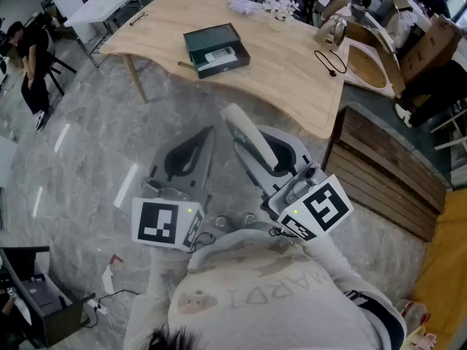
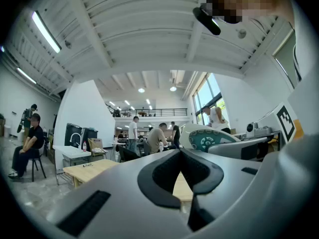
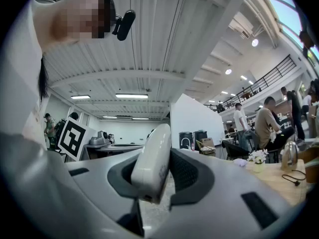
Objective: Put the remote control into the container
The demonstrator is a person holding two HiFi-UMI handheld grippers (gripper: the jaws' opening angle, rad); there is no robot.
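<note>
Transport is the step in hand, as I judge it: the right gripper [image 1: 266,155] pinches the white remote control [image 1: 244,126] between its pads, the remote standing out past the jaw tips, held close to the person's body over the grey floor. The left gripper [image 1: 197,148] hangs just beside it with its jaws pressed together on nothing. The container [image 1: 222,65], a dark open box, sits well apart from both, on the wooden table [image 1: 277,64] ahead. The next move probably calls for carrying the remote forward over the table edge, lining its long side up with the box's opening, lowering it inside the walls, and only then spreading the jaws.
</note>
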